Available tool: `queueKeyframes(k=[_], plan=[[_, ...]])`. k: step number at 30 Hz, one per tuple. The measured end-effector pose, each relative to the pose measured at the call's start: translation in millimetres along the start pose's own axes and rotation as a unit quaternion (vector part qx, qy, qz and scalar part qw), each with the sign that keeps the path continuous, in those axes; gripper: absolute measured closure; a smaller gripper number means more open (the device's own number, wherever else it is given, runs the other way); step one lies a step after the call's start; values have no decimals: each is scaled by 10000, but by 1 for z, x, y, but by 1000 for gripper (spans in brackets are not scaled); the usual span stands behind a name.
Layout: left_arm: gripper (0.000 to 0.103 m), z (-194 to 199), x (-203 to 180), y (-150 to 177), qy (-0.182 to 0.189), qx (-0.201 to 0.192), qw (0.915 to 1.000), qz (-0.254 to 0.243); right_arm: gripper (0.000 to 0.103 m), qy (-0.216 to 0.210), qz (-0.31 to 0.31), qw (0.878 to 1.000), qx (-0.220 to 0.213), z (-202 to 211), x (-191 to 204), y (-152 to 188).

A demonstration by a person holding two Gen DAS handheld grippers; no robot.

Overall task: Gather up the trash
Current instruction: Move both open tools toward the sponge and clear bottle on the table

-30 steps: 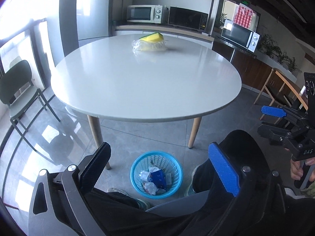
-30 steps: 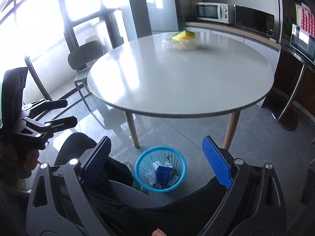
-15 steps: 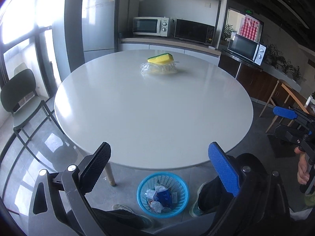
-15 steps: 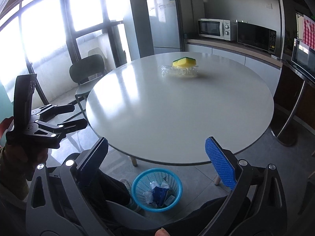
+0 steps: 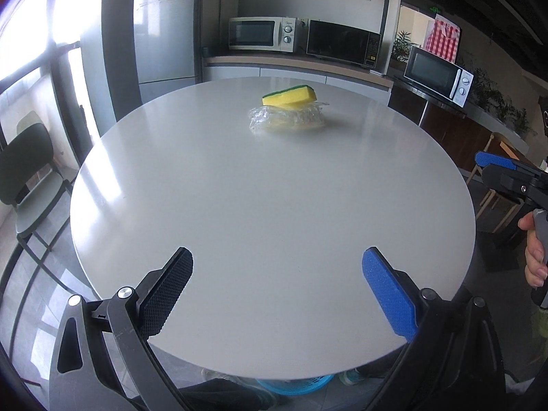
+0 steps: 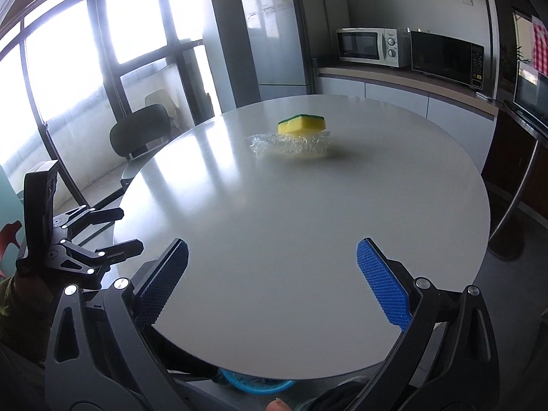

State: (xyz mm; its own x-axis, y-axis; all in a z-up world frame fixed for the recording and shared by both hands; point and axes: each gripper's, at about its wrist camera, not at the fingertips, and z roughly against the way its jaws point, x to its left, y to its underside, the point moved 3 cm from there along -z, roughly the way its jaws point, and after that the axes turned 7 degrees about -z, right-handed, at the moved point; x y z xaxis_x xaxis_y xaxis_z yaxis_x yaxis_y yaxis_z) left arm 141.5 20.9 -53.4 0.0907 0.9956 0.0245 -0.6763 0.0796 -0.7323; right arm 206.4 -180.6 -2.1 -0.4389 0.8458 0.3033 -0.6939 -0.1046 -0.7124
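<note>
A crumpled clear plastic wrapper (image 5: 287,119) lies on the far part of the round white table (image 5: 274,212), with a yellow and green sponge (image 5: 290,96) resting on it. Both also show in the right wrist view, wrapper (image 6: 289,144) and sponge (image 6: 301,124). My left gripper (image 5: 277,287) is open and empty above the table's near edge. My right gripper (image 6: 272,279) is open and empty, also above the near edge. A blue trash basket (image 5: 294,384) peeks out below the table edge, and in the right wrist view (image 6: 255,383).
A dark chair (image 5: 27,178) stands left of the table. A fridge (image 5: 164,41) and microwaves (image 5: 263,33) line the back counter. A wooden chair (image 5: 496,185) stands to the right. The right gripper (image 5: 507,171) shows at the left view's right edge.
Both grippers have risen from below table height, looking at the basket on the floor, to above the near table edge. The basket is now mostly hidden under the table.
</note>
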Motion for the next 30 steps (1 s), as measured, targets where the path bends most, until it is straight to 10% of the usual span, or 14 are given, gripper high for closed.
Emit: queueKeyframes(k=[30], plan=[[6, -85, 18, -111, 216, 349, 9956, -846, 9, -452, 7, 9942, 976, -172, -30, -163]])
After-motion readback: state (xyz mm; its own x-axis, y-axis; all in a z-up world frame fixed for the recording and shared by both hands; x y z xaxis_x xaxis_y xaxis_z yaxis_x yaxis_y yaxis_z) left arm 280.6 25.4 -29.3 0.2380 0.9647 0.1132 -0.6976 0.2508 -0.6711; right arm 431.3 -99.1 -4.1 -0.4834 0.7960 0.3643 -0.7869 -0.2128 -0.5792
